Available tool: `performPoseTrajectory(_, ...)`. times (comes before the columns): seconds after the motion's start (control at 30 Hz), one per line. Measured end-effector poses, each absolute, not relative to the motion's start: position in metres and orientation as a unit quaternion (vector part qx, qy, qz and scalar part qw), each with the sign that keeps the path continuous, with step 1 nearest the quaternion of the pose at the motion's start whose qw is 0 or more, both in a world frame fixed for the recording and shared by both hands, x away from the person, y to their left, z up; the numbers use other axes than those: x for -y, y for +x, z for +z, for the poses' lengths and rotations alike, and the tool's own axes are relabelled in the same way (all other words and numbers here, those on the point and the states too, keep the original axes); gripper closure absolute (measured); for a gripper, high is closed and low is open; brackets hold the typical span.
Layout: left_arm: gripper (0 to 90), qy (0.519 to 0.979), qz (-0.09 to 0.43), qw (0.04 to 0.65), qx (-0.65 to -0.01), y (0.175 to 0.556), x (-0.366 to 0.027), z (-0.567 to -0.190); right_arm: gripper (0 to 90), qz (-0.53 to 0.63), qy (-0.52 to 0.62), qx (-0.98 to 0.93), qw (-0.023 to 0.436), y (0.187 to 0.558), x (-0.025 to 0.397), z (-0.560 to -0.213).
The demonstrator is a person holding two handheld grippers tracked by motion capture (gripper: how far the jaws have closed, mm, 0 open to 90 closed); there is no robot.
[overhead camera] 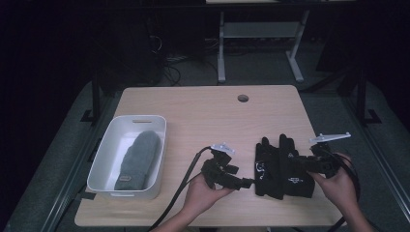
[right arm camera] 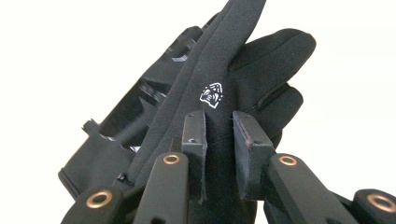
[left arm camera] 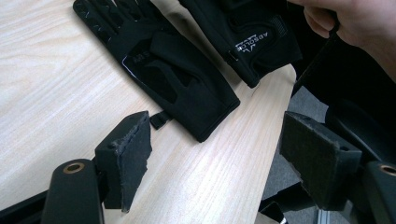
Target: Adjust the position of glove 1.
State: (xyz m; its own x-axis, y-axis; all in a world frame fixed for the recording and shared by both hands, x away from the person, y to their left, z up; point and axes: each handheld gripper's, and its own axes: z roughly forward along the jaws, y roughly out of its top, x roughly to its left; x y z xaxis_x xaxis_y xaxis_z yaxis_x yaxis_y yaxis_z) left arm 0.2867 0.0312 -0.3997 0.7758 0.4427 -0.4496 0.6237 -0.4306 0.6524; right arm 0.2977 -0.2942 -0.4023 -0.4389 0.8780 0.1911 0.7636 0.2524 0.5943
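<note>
On the wooden table point(overhead camera: 203, 116) two black gloves lie side by side near the front right part, with their fingers pointing away from the person. The right gripper point(right arm camera: 218, 154) is clenched on the right glove point(overhead camera: 295, 169): in the right gripper view its two pads pinch a fold of the black fabric between them, just below a small white logo, and the glove rises a little from the table there. The left glove point(overhead camera: 267, 166) lies flat beside it, touching it or overlapping it at the edge; in the left gripper view its cuff is near the front edge of the table and a small tab sticks out at the side. The left gripper point(left arm camera: 215, 154) is released, its jaws stand wide apart and hold nothing; one pad is just beside the cuff of the left glove, but I cannot tell if it touches the tab. In the high view this gripper is held low over the table just left of the gloves. Far at the left stands a white bin point(overhead camera: 109, 150) with a grey mitten point(overhead camera: 138, 159) inside
</note>
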Motion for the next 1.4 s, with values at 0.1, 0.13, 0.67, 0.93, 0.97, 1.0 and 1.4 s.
performPoseTrajectory(0.1, 25.1, 0.838, -0.105, 0.429, -0.320, 0.287, -0.034, -0.399, 75.2, 0.323, 0.524, -0.784, 0.082, 0.303, 0.285, -0.402)
performPoseTrajectory(0.13, 25.1, 0.837, -0.105, 0.430, -0.321, 0.287, -0.035, -0.400, 75.2, 0.324, 0.525, -0.783, 0.080, 0.305, 0.281, -0.402)
performPoseTrajectory(0.67, 25.1, 0.837, -0.103, 0.427, -0.326, 0.287, -0.043, -0.400, 72.7, 0.316, 0.527, -0.787, 0.060, 0.322, 0.241, -0.415)
performPoseTrajectory(0.93, 25.1, 0.837, -0.104, 0.426, -0.328, 0.287, -0.044, -0.403, 61.5, 0.308, 0.515, -0.797, 0.061, 0.321, 0.234, -0.428)
performPoseTrajectory(0.97, 25.1, 0.838, -0.104, 0.425, -0.327, 0.288, -0.044, -0.404, 58.9, 0.310, 0.517, -0.796, 0.059, 0.321, 0.235, -0.428)
performPoseTrajectory(1.0, 25.1, 0.838, -0.104, 0.425, -0.327, 0.288, -0.044, -0.405, 56.8, 0.312, 0.520, -0.793, 0.057, 0.320, 0.237, -0.427)
performPoseTrajectory(1.4, 25.2, 0.839, -0.107, 0.419, -0.330, 0.287, -0.041, -0.410, 71.3, 0.322, 0.526, -0.785, 0.055, 0.305, 0.268, -0.427)
